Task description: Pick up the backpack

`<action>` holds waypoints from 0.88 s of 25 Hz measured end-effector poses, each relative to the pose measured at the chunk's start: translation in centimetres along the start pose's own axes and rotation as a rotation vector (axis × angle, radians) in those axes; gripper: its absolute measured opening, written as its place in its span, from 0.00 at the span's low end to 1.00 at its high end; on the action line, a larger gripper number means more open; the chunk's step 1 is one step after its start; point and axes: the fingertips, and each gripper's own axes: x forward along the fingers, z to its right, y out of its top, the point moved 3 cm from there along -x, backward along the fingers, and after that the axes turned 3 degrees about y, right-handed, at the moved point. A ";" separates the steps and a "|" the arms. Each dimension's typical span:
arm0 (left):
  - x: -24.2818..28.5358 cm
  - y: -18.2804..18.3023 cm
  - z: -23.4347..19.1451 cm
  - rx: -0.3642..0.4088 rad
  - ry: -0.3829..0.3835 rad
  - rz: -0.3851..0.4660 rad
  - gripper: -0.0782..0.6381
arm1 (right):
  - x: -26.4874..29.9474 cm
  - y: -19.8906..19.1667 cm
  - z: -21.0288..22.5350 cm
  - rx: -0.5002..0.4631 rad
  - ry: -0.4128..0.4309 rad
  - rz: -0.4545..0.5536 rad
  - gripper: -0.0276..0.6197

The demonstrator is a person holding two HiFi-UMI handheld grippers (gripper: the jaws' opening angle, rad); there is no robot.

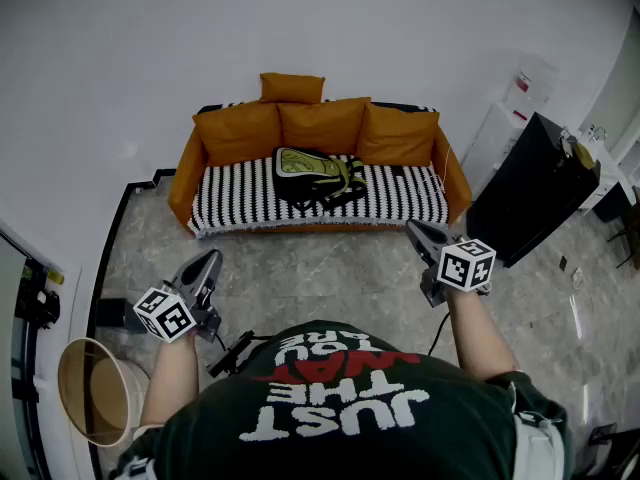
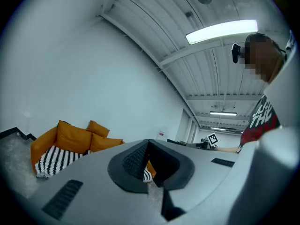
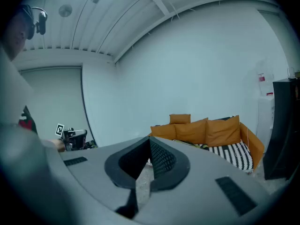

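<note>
Currently: backpack on sofa, out of reach

Backpack (image 1: 315, 173): lies flat on the striped sofa (image 1: 400, 196) seat, in front of the cushions (image 1: 325, 123), well apart from both tools.
Left hand-held gripper (image 1: 211, 258), right hand-held gripper (image 1: 413, 227): jaws together, holding nothing, above the floor (image 1: 330, 268).
Risk: pinching only a loose strap would likely let the bag swing or slip free.
</note>
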 end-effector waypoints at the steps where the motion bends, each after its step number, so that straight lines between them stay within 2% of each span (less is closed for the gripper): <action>1: 0.0 0.0 0.0 0.001 0.001 0.000 0.12 | 0.0 0.0 0.0 -0.001 0.002 0.001 0.08; 14: 1.1 0.1 0.2 0.007 -0.008 -0.007 0.13 | 0.0 0.5 0.7 -0.002 0.002 0.007 0.08; 22: 3.7 -0.6 1.6 0.010 -0.019 -0.025 0.13 | -1.2 0.2 2.0 0.015 0.043 0.006 0.08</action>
